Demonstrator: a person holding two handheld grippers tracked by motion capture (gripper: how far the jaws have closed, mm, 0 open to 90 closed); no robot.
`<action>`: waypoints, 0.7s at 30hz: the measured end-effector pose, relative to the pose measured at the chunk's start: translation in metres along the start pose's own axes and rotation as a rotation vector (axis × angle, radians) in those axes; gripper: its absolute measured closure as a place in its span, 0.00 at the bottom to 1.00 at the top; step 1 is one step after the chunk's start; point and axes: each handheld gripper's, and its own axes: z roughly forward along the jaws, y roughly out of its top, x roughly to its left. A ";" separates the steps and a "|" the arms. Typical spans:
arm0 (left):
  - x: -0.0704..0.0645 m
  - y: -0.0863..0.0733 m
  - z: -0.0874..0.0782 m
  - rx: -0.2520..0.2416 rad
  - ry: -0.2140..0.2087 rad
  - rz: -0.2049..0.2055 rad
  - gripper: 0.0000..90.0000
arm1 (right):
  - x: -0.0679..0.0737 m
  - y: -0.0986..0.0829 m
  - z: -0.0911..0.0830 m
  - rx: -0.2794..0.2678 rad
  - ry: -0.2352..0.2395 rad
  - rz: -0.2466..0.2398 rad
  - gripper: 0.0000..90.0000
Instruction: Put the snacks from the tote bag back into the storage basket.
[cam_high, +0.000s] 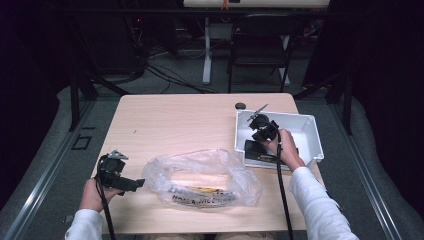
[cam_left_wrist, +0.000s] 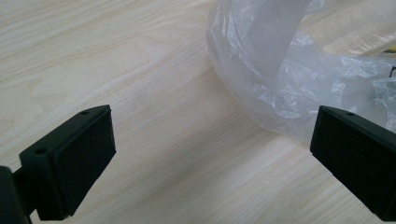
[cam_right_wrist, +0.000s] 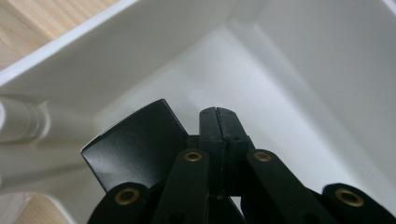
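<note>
One flat black box (cam_high: 260, 151) in white bin (cam_high: 310, 131) — right claw (cam_right_wrist: 218, 114) pressed together, left claw (cam_left_wrist: 205, 154) spread.

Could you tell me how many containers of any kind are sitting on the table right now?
2: a white bin at the table's right side, and a clear plastic bag near the front middle.

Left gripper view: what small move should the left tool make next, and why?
Probably shift the left tool toward the plastic bag until its edge lies between the jaws, then close. The jaws stand wide open over bare table, and the bag's film reaches only the one jaw.
</note>
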 end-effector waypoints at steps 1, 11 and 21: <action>0.000 0.000 0.000 0.000 0.000 0.000 0.00 | 0.001 -0.001 0.001 -0.016 0.007 0.015 1.00; 0.000 0.000 0.000 0.000 -0.003 -0.001 0.00 | 0.004 -0.001 0.001 -0.023 0.024 0.018 1.00; -0.001 0.000 0.000 0.003 -0.004 -0.001 0.00 | 0.005 -0.004 -0.003 -0.013 0.026 0.003 1.00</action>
